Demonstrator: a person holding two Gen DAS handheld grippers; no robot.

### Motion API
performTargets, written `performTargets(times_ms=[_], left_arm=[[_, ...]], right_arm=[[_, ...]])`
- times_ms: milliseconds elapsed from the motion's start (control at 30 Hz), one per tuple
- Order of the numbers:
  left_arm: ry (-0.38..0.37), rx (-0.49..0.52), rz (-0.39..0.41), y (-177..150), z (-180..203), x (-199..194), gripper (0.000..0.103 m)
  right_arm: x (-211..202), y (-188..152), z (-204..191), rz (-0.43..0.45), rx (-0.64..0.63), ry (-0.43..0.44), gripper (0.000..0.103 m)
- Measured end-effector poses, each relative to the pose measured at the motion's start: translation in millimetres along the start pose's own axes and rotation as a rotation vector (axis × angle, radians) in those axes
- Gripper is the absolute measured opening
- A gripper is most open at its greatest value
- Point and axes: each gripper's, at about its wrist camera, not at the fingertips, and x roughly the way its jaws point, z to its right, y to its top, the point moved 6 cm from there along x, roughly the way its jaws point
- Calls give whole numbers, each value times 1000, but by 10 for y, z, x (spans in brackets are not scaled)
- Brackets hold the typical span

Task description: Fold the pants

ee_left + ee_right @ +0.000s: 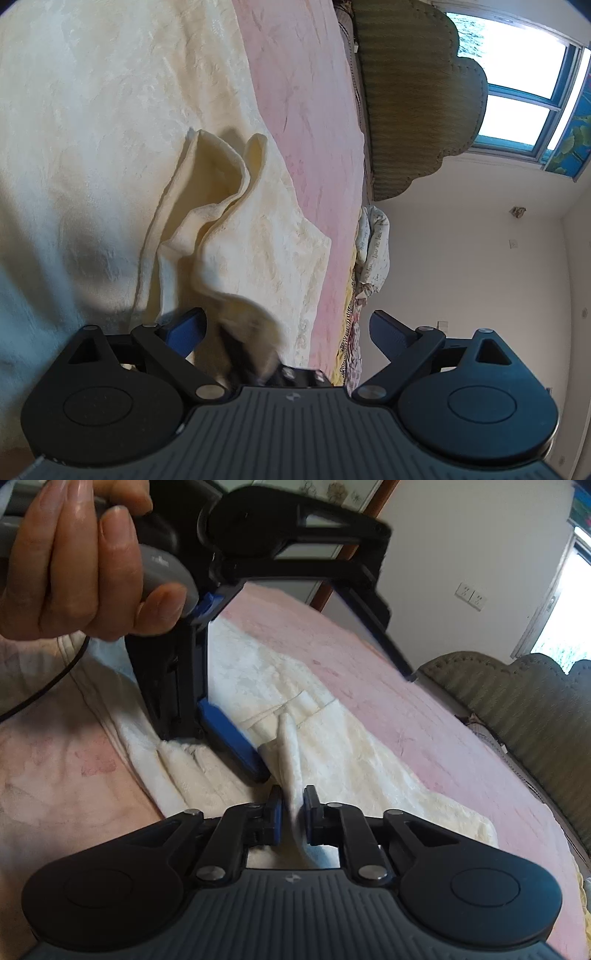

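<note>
Pants (332, 746): cream, spread on the pink bed (424, 709).
Right gripper (293, 821): jaws clamped on a raised fold of pants.
Left gripper (288, 328): jaws wide apart over the bunched pants, gripping nothing.

Black hand-held gripper (293, 821), blue pads (275, 821), bare-skinned hand (74, 561).

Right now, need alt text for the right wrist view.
The right gripper is shut on a raised fold of cream textured pants lying on a pink bedspread. Above left, a hand holds the left gripper, jaws wide open, one blue pad beside the fold.
</note>
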Motion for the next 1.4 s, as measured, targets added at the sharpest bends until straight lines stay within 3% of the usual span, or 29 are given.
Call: performTargets(times_ms=[67, 100, 133, 167, 233, 300, 333, 433, 567, 633, 700, 833, 900, 1000, 1067, 1100, 1133, 1267, 1333, 1400], left_arm=[[-4, -11, -4, 7, -2, 41, 95], [-12, -11, -9, 12, 14, 68, 88], [-20, -9, -12, 9, 26, 95, 74], [-11, 3, -12, 6, 39, 116, 65], [-2, 42, 9, 5, 69, 128, 26], [-9, 60, 15, -5, 87, 119, 9], [1, 85, 25, -10, 100, 104, 5], [54, 206, 88, -60, 183, -1, 5], [114, 403, 156, -217, 330, -277, 4], [140, 458, 146, -296, 341, -361, 4], [154, 454, 118, -335, 265, -373, 4], [210, 382, 74, -323, -6, -241, 4], [231, 360, 69, -313, -115, -210, 5], [229, 359, 74, -285, -145, -230, 6], [234, 367, 82, -282, -150, -244, 7], [239, 379, 86, -292, -151, -242, 8], [245, 394, 89, -299, -143, -245, 8], [253, 406, 87, -313, -143, -251, 9], [249, 398, 78, -308, -152, -274, 16], [251, 400, 81, -293, -157, -323, 20]], right_arm=[[-144, 47, 99, 65, 67, -8, 9], [-238, 68, 160, 98, 109, 4, 9], [-306, 82, 220, 117, 133, 15, 9], [-350, 86, 262, 124, 147, 13, 9], [-398, 82, 280, 125, 138, 20, 9], [-406, 64, 229, 116, 112, 30, 9], [-401, 53, 191, 110, 102, 41, 9], [-398, 31, 126, 102, 104, 60, 10], [-527, 72, 199, 143, 173, 165, 14], [-611, 98, 262, 164, 209, 241, 22], [-659, 95, 344, 171, 240, 259, 22], [-596, 50, 539, 149, 369, 273, 40], [-528, 15, 564, 113, 414, 272, 41], [-529, -15, 579, 106, 474, 364, 42], [-547, -31, 629, 114, 496, 388, 50], [-558, -43, 661, 121, 514, 380, 60], [-558, -52, 688, 129, 536, 370, 63], [-414, -80, 653, 58, 525, 246, 63], [-310, -92, 545, -6, 461, 237, 63], [-321, -92, 442, -13, 394, 225, 63]])
